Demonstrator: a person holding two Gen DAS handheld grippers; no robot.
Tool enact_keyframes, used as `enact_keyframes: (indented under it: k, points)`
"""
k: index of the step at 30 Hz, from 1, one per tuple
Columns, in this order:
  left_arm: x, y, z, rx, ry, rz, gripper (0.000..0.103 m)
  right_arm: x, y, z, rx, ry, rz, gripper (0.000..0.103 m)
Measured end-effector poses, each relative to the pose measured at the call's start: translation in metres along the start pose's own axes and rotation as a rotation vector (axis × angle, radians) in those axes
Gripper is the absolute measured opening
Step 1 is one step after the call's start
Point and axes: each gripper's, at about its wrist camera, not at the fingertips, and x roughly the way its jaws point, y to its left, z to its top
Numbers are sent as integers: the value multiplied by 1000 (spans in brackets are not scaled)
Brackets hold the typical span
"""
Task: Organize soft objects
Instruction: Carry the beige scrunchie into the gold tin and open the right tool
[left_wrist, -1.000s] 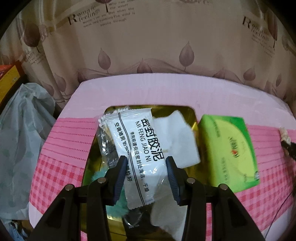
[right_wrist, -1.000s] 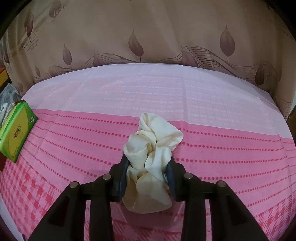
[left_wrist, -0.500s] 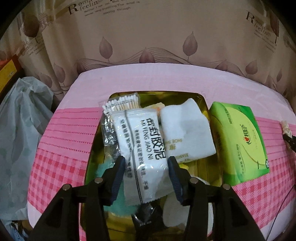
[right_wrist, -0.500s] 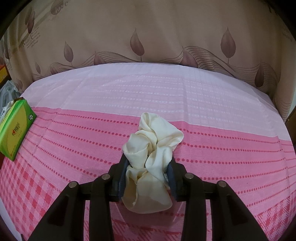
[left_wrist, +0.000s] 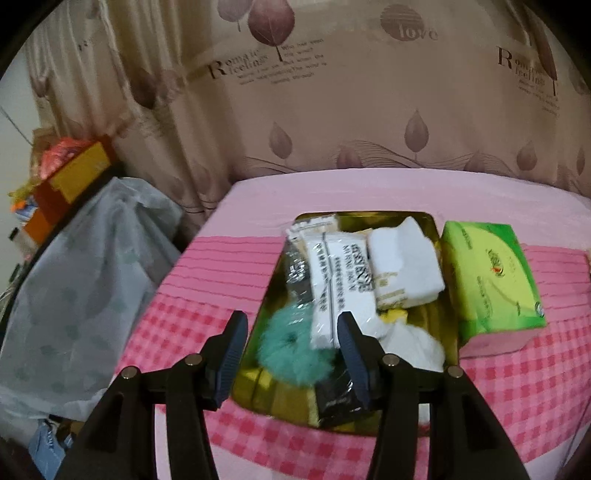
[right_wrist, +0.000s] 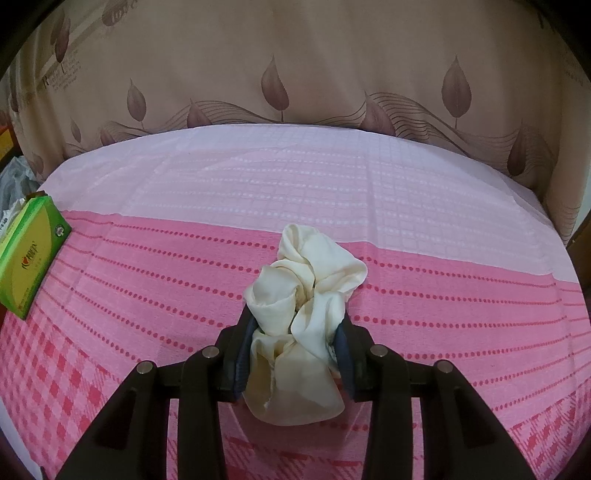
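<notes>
My left gripper (left_wrist: 290, 341) has just been opening, jaws wide and empty, the packet (left_wrist: 338, 291) dropped in the tray (left_wrist: 448, 336) near the tabletop's left edge; my right gripper (right_wrist: 293, 356) clamps the scrunchie (right_wrist: 303, 314) for transfer.

A beige curtain (left_wrist: 369, 110) (leaf-printed, lettered) hangs at twelve o'clock behind the pink-clothed table (right_wrist: 424, 192); stacked boxes (left_wrist: 70, 177) at nine o'clock.

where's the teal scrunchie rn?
Left wrist view: teal scrunchie lies in the gold tray, near-left corner, just below the white packet and left of a black sachet.
</notes>
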Motion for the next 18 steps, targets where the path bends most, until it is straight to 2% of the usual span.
enact_keyframes:
  k: [2, 4, 10, 18]
  points:
    - [-4, 1, -5, -8, -2, -4, 52, 0, 1, 0, 4, 1, -9, 35]
    - [-6, 4, -11, -31, -1, -10, 52, -1, 6, 0, -3, 2, -20, 28]
    - [-9, 11, -24, -83, 9, -21, 52, -4, 18, 2, -38, 14, -52, 19]
    - [-10, 21, -34, -112, 0, 1, 52, -14, 49, 4, -97, 3, -68, 18]
